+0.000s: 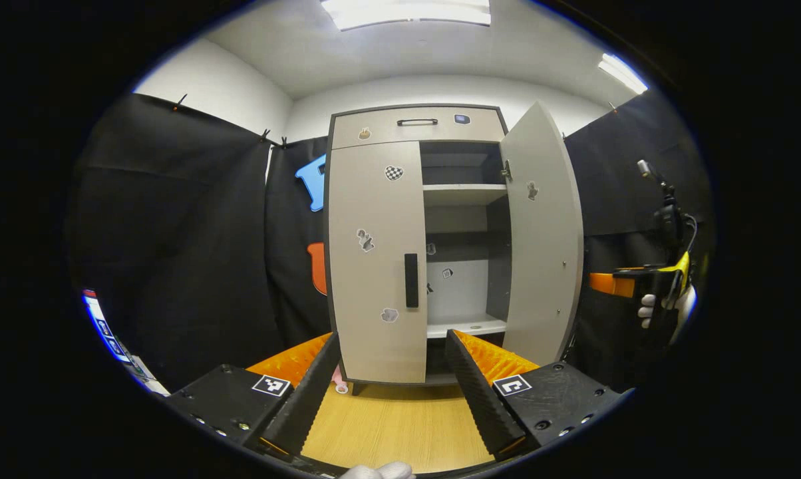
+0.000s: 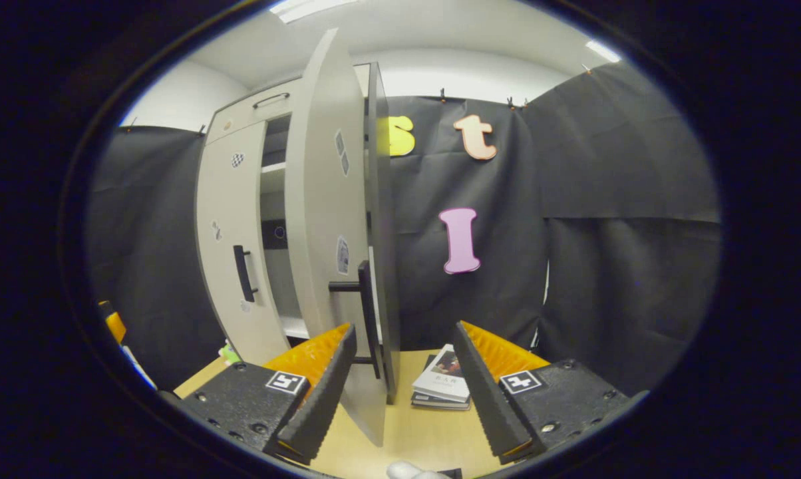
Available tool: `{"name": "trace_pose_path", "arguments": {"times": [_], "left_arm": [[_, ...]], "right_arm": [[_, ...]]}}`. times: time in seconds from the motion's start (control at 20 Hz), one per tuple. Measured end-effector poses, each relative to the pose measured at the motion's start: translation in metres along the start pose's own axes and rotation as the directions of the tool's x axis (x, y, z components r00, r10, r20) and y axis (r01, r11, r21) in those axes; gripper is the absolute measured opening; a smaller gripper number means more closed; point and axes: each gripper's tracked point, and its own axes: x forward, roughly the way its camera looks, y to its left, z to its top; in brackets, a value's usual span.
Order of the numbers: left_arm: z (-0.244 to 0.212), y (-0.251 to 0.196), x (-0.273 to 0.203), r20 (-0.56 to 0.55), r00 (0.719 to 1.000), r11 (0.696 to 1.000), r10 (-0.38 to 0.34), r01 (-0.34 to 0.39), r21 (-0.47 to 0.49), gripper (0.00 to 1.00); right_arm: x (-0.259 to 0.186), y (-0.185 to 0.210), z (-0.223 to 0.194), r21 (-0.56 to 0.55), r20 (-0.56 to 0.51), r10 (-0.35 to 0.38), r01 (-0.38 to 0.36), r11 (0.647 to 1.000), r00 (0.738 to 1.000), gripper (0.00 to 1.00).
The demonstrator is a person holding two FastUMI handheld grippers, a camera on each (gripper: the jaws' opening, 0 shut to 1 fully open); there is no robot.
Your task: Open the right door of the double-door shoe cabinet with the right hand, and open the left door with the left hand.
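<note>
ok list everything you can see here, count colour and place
shoe cabinet: 1, light grey with dark edges, centre
left door: 1, grey, closed, black handle
right door: 1, grey, swung open
drawer: 1, grey, top of cabinet
stickers: several, on doors and inside
shelves: 2 visible, white, inside
books: small stack, on the floor right of cabinet
floor: light wood
left gripper: 1, open, facing left door
right gripper: 1, open, beside right door's handle

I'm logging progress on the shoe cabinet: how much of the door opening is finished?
Done: right door is swung open. In hand: left gripper, open, faces the left door's handle. Left: the left door is shut. Right gripper is open, holding nothing.
</note>
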Motion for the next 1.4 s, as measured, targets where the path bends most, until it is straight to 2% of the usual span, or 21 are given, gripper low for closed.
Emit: {"name": "trace_pose_path", "arguments": {"times": [0.05, 0.15, 0.25, 0.3, 0.55, 0.6, 0.75, 0.8, 0.85, 0.95, 1.4], "left_arm": [[-0.001, 0.006, 0.005, -0.001, 1.0, 1.0, 0.001, -0.001, 0.009, 0.95], [-0.002, 0.019, 0.015, 0.003, 1.0, 1.0, 0.011, -0.011, 0.027, 0.95], [-0.006, 0.026, 0.027, 0.001, 1.0, 1.0, 0.001, -0.001, 0.017, 0.95], [-0.009, 0.028, 0.034, -0.006, 1.0, 1.0, -0.006, 0.006, 0.01, 0.95], [-0.02, 0.035, 0.07, -0.009, 0.999, 0.999, -0.041, 0.042, 0.016, 0.95], [-0.022, 0.036, 0.08, -0.009, 0.999, 0.999, -0.047, 0.047, 0.017, 0.95], [-0.022, 0.032, 0.112, -0.003, 0.998, 0.997, -0.07, 0.07, 0.014, 0.95], [-0.022, 0.031, 0.123, 0.002, 0.997, 0.997, -0.073, 0.073, 0.008, 0.95], [-0.02, 0.029, 0.137, 0.002, 0.997, 0.997, -0.078, 0.078, 0.004, 0.95], [-0.018, 0.023, 0.164, 0.011, 0.996, 0.996, -0.087, 0.087, -0.007, 0.95], [-0.005, -0.007, 0.276, 0.042, 0.995, 0.995, -0.09, 0.091, -0.033, 0.95]], "right_arm": [[-0.01, 0.004, 0.002, -0.02, 0.012, -0.017, 0.017, 1.0, 1.0, 0.99], [-0.029, 0.025, 0.004, -0.031, 0.029, -0.021, 0.022, 0.999, 0.999, 0.96], [-0.046, 0.05, 0.001, -0.032, 0.043, 0.001, 0.0, 0.999, 0.999, 1.0], [-0.054, 0.062, -0.003, -0.035, 0.044, 0.012, -0.011, 0.999, 0.999, 0.97], [-0.078, 0.109, -0.031, -0.001, 0.01, 0.041, -0.041, 0.999, 0.999, 1.0], [-0.081, 0.112, -0.034, 0.006, 0.005, 0.039, -0.039, 0.999, 0.999, 0.97], [-0.083, 0.119, -0.039, 0.025, -0.01, 0.023, -0.023, 0.999, 1.0, 1.0], [-0.083, 0.121, -0.038, 0.035, -0.008, 0.016, -0.016, 0.999, 1.0, 0.97], [-0.084, 0.123, -0.038, 0.041, -0.01, 0.012, -0.011, 0.999, 1.0, 1.0], [-0.084, 0.126, -0.038, 0.045, -0.012, 0.005, -0.005, 0.999, 1.0, 0.97], [-0.08, 0.127, -0.038, 0.036, -0.03, -0.046, 0.047, 0.998, 0.998, 1.0]]}}
